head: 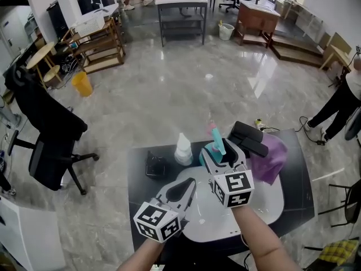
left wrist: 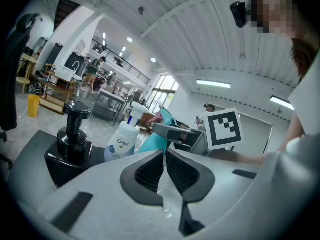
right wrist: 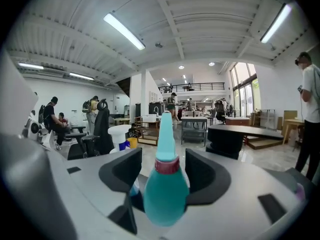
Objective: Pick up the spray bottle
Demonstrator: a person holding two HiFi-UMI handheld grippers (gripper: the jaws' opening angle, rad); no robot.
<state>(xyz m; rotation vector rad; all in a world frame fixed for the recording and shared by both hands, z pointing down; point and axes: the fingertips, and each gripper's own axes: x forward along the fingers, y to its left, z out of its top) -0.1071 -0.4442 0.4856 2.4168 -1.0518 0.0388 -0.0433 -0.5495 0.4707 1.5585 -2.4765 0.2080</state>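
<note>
Right gripper view: teal spray bottle (right wrist: 165,196) upright on table between wide-apart jaws of right gripper (right wrist: 163,170), not clamped. White Dove pump bottle (right wrist: 118,134) behind left jaw; black case (right wrist: 225,142) behind right. Left gripper (left wrist: 164,158) closed, empty, black pump dispenser (left wrist: 71,146) ahead.

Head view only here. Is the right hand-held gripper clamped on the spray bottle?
Observer: It doesn't look so. In the right gripper view the right hand-held gripper has its jaws apart. The spray bottle stands between them, with gaps on both sides of its neck.
Operator: And the left one?
Observer: The left gripper view shows the left hand-held gripper with its jaws together and nothing between them.
Operator: What brand is the white bottle?
Observer: In the left gripper view the white bottle is labelled Dove.
</note>
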